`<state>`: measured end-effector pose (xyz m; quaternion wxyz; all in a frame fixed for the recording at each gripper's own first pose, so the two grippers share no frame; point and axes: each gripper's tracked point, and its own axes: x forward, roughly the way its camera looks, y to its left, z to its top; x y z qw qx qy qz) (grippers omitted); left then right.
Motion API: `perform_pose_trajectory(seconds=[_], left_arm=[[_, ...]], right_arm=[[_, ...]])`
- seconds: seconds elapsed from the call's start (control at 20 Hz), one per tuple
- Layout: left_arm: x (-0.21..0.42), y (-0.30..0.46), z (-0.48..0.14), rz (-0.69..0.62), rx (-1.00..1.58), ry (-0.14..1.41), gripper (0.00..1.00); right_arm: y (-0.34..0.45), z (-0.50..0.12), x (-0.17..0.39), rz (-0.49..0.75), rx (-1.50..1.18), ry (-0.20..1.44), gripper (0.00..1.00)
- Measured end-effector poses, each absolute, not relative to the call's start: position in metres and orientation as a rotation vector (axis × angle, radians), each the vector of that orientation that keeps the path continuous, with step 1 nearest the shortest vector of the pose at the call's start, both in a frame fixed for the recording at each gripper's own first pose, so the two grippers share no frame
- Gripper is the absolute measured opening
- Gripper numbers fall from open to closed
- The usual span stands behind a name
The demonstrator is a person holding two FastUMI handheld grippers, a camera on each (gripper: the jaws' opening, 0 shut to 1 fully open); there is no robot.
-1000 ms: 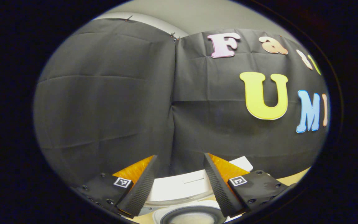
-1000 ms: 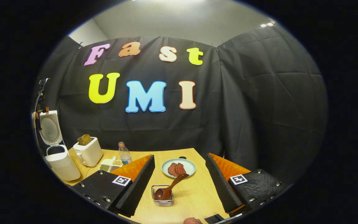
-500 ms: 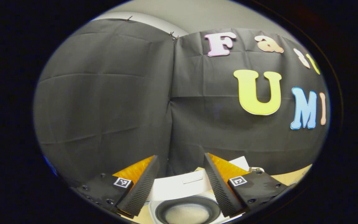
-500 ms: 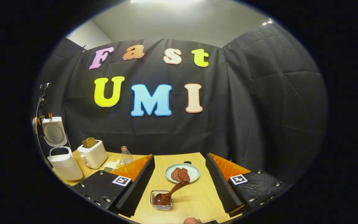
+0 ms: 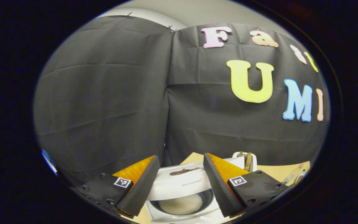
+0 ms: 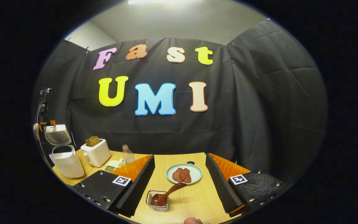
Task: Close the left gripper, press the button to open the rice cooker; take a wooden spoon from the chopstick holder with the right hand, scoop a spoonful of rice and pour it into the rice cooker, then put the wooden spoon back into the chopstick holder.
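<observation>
Your left claw (image 5: 177,183) hangs above the white rice cooker (image 5: 182,199) with its two black ribbed fingers spread wide and nothing between them. The cooker's lid stands up behind the pot, and pale rice (image 5: 181,206) lies in the dark inner bowl directly below the gap of the fingers. Past your right finger, a white toaster (image 5: 244,160) shows behind the cooker on the light wooden surface (image 5: 278,171).

From your right claw's camera, that same white rice cooker (image 6: 66,160) sits at the far left edge of the surface (image 6: 194,202), lid tipped open. Just to its right stands the white toaster (image 6: 96,154) holding a brown slice, then a small clear plastic bottle (image 6: 128,154) near the back edge. Your right claw (image 6: 179,183) is open too, fingers well apart and gripping nothing. Between them, near the front edge, sits the small wire chopstick holder (image 6: 158,200), with the dark brown wooden spoon (image 6: 166,194) resting in it, bowl down and handle leaning up toward the right. Beyond it, a pale green plate (image 6: 184,174) carries reddish-brown slices.
</observation>
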<state>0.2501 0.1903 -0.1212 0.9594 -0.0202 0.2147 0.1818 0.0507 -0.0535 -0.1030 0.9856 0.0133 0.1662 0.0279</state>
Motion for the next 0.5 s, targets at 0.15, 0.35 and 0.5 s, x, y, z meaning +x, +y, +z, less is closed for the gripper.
perform_pose_trajectory(seconds=[0.15,0.35,0.5], left_arm=[[0.233,0.172,-0.142,0.356,-0.025,0.468,0.98],[0.214,0.156,-0.161,0.355,-0.024,0.494,0.98],[0.205,0.147,-0.181,0.358,-0.049,0.528,0.96]], right_arm=[[-0.061,-0.108,0.052,0.072,0.022,0.342,1.0],[-0.069,-0.11,0.053,0.084,0.04,0.349,1.0],[-0.076,-0.114,0.052,0.091,0.027,0.352,1.0]])
